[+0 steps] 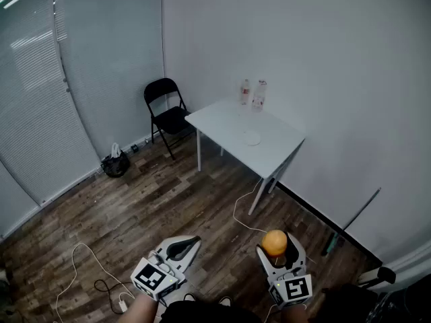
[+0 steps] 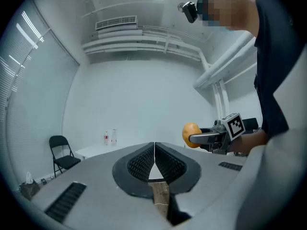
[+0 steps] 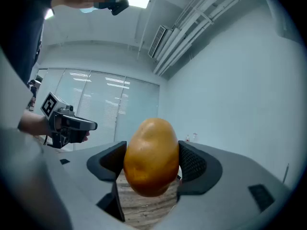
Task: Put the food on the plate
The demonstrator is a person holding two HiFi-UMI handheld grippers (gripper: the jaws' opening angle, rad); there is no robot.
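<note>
An orange-yellow potato (image 3: 151,157) sits squeezed between the pads of my right gripper (image 3: 151,164); in the head view the potato (image 1: 274,242) shows at the bottom right, held over the wooden floor. My left gripper (image 2: 154,163) has its pads pressed together with nothing between them, and it shows low in the head view as the left gripper (image 1: 180,249). A small white plate (image 1: 252,138) lies on the white table (image 1: 222,123) far ahead by the wall. In the left gripper view the potato (image 2: 190,134) and the right gripper appear off to the right.
Two water bottles (image 1: 253,94) stand at the table's far edge. A black folding chair (image 1: 167,116) is left of the table, a dark bag (image 1: 115,163) beside the blinds. White cables (image 1: 87,268) trail across the floor, and a long-handled tool (image 1: 350,222) leans on the right wall.
</note>
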